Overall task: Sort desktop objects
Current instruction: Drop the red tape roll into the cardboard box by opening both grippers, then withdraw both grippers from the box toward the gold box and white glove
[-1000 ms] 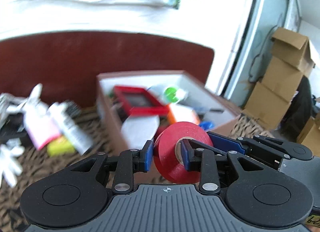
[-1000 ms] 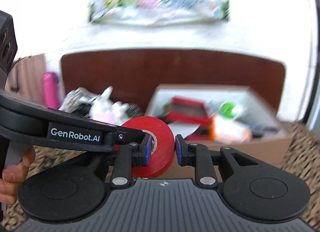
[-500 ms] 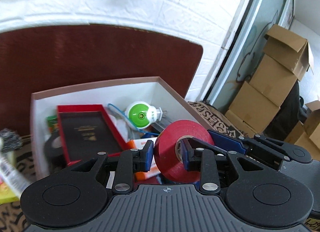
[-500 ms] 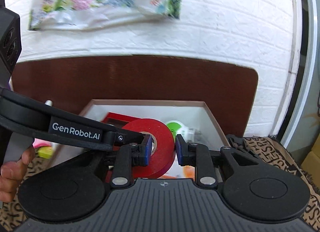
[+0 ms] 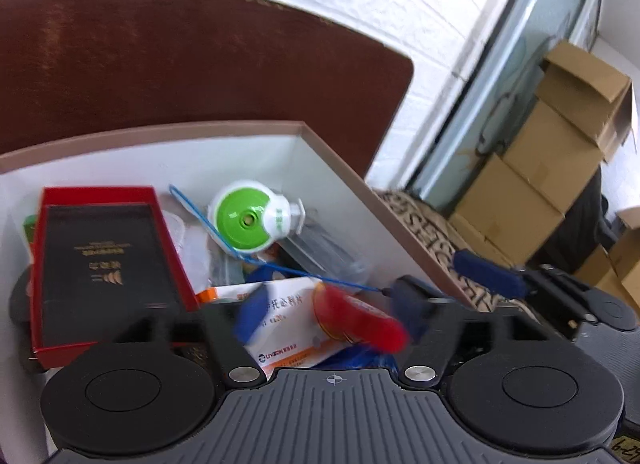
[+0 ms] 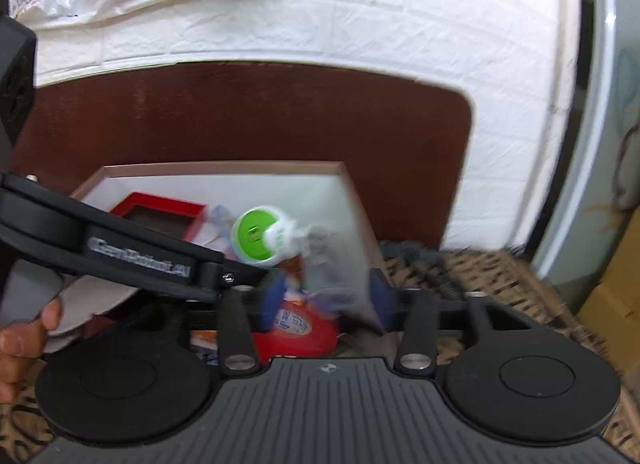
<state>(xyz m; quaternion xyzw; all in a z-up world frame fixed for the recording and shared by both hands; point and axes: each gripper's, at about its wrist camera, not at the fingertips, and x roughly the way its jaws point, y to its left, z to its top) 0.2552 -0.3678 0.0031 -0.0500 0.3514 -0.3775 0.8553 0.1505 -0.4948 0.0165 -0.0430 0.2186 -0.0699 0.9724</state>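
The red tape roll (image 5: 356,322) is loose and blurred, tipped over between my open left gripper's (image 5: 332,310) fingers, above the white-lined storage box (image 5: 340,168). In the right wrist view the roll (image 6: 298,330) lies flat in the box under my open right gripper (image 6: 324,300). The left gripper's body (image 6: 140,260) crosses that view at the left. The box (image 6: 224,166) holds a red case (image 5: 104,260), a green-and-white round gadget (image 5: 248,220), a white-and-orange medicine box (image 5: 288,316) and a blue cord (image 5: 224,240).
A brown headboard (image 5: 180,64) and white brick wall (image 6: 400,16) stand behind the box. Stacked cardboard cartons (image 5: 552,156) are at the right. A patterned cloth (image 6: 500,276) covers the surface beside the box. My right gripper's blue finger (image 5: 488,272) shows at the right.
Both grippers moved over the box and opened. The red tape roll, held by both before, has been let go and has tipped down into the box.
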